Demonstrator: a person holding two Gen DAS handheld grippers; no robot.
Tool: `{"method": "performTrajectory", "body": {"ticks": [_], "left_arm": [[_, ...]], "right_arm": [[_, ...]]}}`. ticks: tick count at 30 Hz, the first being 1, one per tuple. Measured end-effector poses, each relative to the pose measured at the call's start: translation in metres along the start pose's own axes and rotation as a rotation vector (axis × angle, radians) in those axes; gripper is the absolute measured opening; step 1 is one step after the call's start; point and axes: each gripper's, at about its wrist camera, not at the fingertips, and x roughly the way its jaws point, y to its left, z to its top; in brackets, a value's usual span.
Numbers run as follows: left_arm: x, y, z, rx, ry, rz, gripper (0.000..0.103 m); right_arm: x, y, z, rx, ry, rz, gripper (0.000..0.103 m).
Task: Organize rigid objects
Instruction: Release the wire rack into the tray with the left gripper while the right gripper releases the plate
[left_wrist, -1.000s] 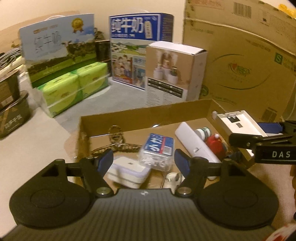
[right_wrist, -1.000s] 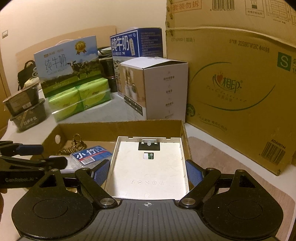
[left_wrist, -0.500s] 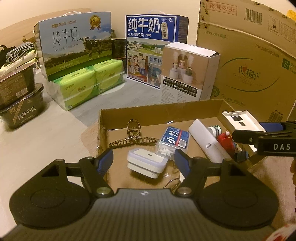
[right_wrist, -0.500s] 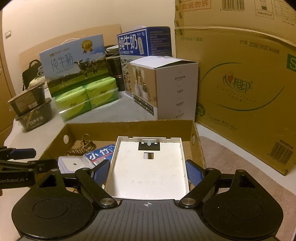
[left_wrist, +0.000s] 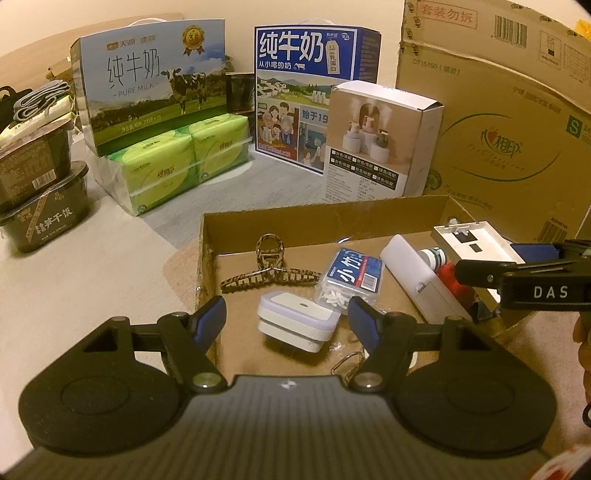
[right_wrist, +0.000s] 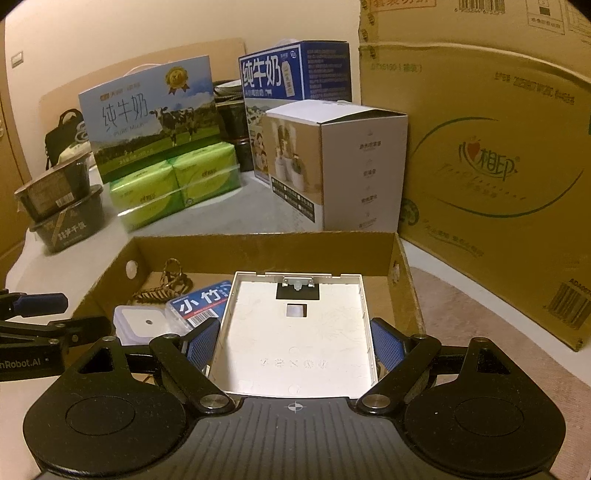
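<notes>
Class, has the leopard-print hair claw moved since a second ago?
No. The hair claw still lies by the cardboard tray's far left corner.

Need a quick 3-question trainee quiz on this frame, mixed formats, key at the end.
1. True or false: the right gripper is shut on the white tray-like panel.
2. In the left wrist view, which item lies between the fingers of the left gripper?
A. the hair claw
B. the white square case
C. the white tube
3. Fill in: the hair claw, the toothpick box and the white square case all lie inside the shallow ____ box.

Key: 1 true; 2 B; 3 cardboard.
</notes>
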Motion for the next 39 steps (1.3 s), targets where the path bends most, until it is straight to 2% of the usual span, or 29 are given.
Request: {"method": "performTrajectory", "body": {"ticks": [7,10,12,17,25,32,39], "left_arm": [[0.002,0.001,0.000,-0.002,0.003,0.000,0.070],[0.004,0.002,-0.002,-0.004,0.002,0.005,0.071],[0.003,0.004,-0.003,-0.008,-0.011,0.010,0.080],[0.001,0.004,-0.004,0.000,-0.019,0.017,0.089],[-0.015,0.002,-0.006,-0.016,-0.040,0.034,0.102],[-0.040,0.003,-0.009,-0.046,-0.049,0.035,0.103],[-0.075,-0.001,-0.022,-0.115,-0.022,0.019,0.103]], "right_arm": [[0.003,0.003,0.003,0.009,-0.002,0.006,0.086],[0.005,0.002,0.004,0.029,0.002,0.038,0.086],[0.005,0.001,0.005,0.048,-0.010,0.049,0.086],[0.000,-0.004,0.006,0.077,-0.041,0.030,0.088],[-0.015,-0.011,0.002,0.070,-0.020,0.007,0.088],[-0.039,-0.017,-0.003,0.078,-0.005,-0.004,0.088],[-0.069,-0.015,-0.010,0.081,0.023,0.008,0.088]]}}
